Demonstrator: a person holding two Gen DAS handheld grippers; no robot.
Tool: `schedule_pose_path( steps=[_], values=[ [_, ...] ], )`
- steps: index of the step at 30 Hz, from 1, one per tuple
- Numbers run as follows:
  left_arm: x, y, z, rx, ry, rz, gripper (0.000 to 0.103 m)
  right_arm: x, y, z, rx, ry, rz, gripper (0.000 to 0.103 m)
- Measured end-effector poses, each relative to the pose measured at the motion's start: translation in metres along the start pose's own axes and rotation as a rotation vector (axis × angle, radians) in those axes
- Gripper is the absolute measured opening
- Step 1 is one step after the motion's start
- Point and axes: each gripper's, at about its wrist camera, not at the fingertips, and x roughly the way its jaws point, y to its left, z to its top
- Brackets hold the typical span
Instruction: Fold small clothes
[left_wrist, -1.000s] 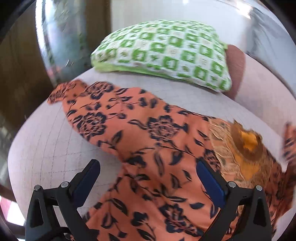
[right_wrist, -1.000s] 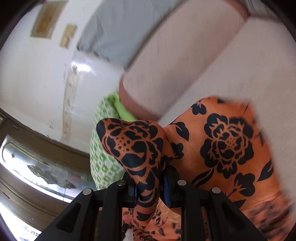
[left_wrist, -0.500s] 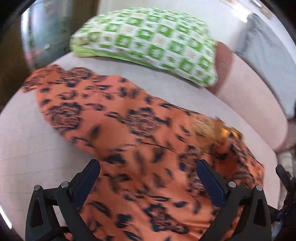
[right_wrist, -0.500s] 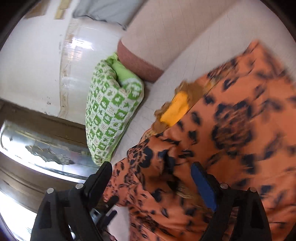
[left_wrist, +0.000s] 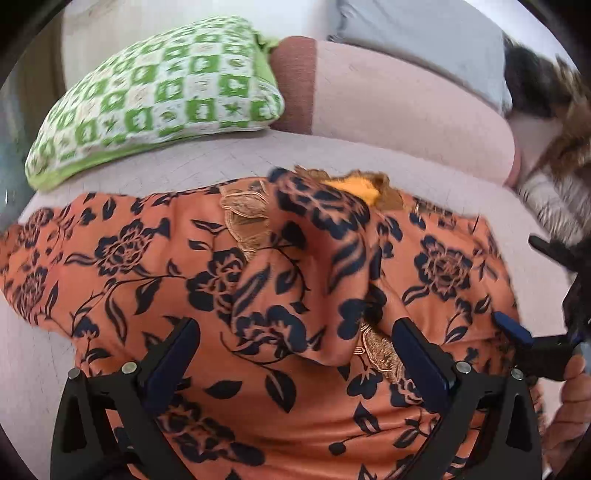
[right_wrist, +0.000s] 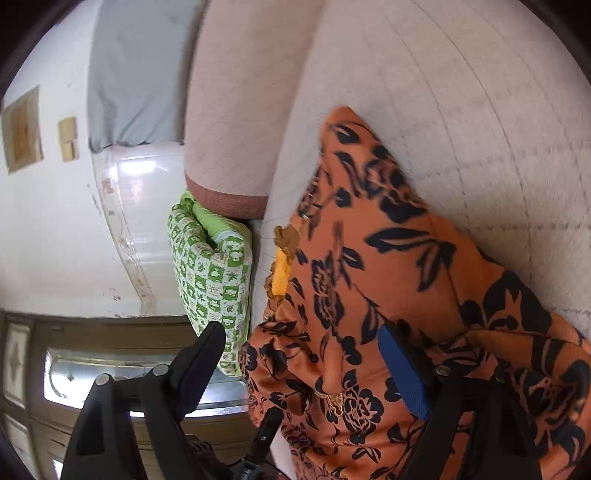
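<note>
An orange garment with dark blue flowers lies spread on the pale sofa seat. One sleeve is laid over its front, below the gold-trimmed neckline. My left gripper hovers open over the garment's middle, its blue pads wide apart and touching nothing. My right gripper stands wide over the garment's edge. Its jaws are closing slightly, with cloth lying between them but not pressed. The left wrist view also catches it at the right edge, in a hand.
A green and white checked pillow leans at the sofa's left end, also in the right wrist view. A pink back cushion with grey cloth on top runs behind. Striped fabric sits far right.
My right gripper opened and let go of the sleeve, which now lies across the garment's front. Both grippers have dropped lower, and the left one has swung over the garment's middle.
</note>
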Motion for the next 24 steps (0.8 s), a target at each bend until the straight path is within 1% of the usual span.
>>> schedule_pose_path(
  steps=[1, 3, 5, 6, 7, 8, 9, 11, 12, 13, 14, 16, 17, 18, 19, 20, 21, 22, 23, 24],
  values=[
    [0.007, -0.004, -0.001, 0.026, 0.010, 0.029, 0.103, 0.005, -0.003, 0.000, 0.013, 0.014, 0.002, 0.086],
    [0.012, -0.002, -0.005, 0.041, 0.017, 0.051, 0.097, 0.009, -0.008, 0.000, 0.022, 0.035, -0.002, 0.086],
    [0.020, 0.002, -0.005, 0.030, 0.042, 0.048, 0.072, 0.012, -0.007, 0.000, 0.008, 0.040, -0.012, 0.086],
    [0.018, 0.007, -0.011, 0.018, 0.052, 0.027, 0.065, 0.014, -0.006, 0.000, -0.002, 0.044, -0.016, 0.086],
    [0.019, 0.010, -0.010, 0.004, 0.054, 0.018, 0.055, 0.015, -0.004, 0.000, -0.010, 0.047, -0.020, 0.086],
    [0.019, 0.012, -0.009, 0.001, 0.043, 0.029, 0.045, 0.018, -0.004, 0.000, -0.014, 0.050, -0.024, 0.086],
    [0.020, 0.015, -0.006, 0.003, 0.036, 0.035, 0.039, 0.019, -0.004, 0.000, -0.016, 0.054, -0.026, 0.086],
    [0.011, 0.020, -0.001, -0.007, 0.015, 0.031, 0.017, 0.019, -0.005, 0.000, -0.018, 0.057, -0.027, 0.085],
    [0.004, 0.024, 0.002, -0.016, -0.004, 0.018, 0.017, 0.019, -0.006, 0.000, -0.019, 0.059, -0.026, 0.085],
    [-0.007, 0.028, 0.006, -0.015, -0.043, 0.021, 0.016, 0.019, -0.006, 0.000, -0.022, 0.063, -0.026, 0.085],
    [-0.017, 0.030, 0.010, 0.001, -0.084, 0.055, 0.016, 0.019, -0.006, 0.000, -0.025, 0.064, -0.027, 0.085],
    [-0.031, 0.035, 0.016, 0.038, -0.144, 0.153, 0.015, 0.019, -0.007, 0.000, -0.028, 0.063, -0.029, 0.085],
    [-0.038, 0.041, 0.018, 0.043, -0.169, 0.199, 0.015, 0.020, -0.006, -0.001, -0.032, 0.062, -0.033, 0.085],
    [-0.043, 0.051, 0.019, 0.029, -0.178, 0.225, 0.015, 0.020, -0.006, -0.001, -0.037, 0.060, -0.038, 0.085],
    [-0.045, 0.063, 0.021, -0.001, -0.167, 0.231, 0.016, 0.020, -0.005, -0.002, -0.045, 0.058, -0.046, 0.085],
    [-0.043, 0.076, 0.021, -0.042, -0.134, 0.219, 0.019, 0.021, -0.004, -0.004, -0.054, 0.055, -0.055, 0.085],
    [-0.041, 0.086, 0.019, -0.078, -0.106, 0.206, 0.024, 0.022, -0.002, -0.005, -0.065, 0.054, -0.066, 0.085],
    [-0.037, 0.098, 0.016, -0.128, -0.070, 0.197, 0.032, 0.023, 0.000, -0.007, -0.078, 0.053, -0.078, 0.085],
    [-0.035, 0.108, 0.013, -0.155, -0.048, 0.206, 0.037, 0.023, 0.001, -0.008, -0.087, 0.050, -0.089, 0.085],
    [-0.033, 0.113, 0.011, -0.170, -0.033, 0.223, 0.037, 0.024, 0.003, -0.009, -0.096, 0.047, -0.101, 0.085]
  ],
)
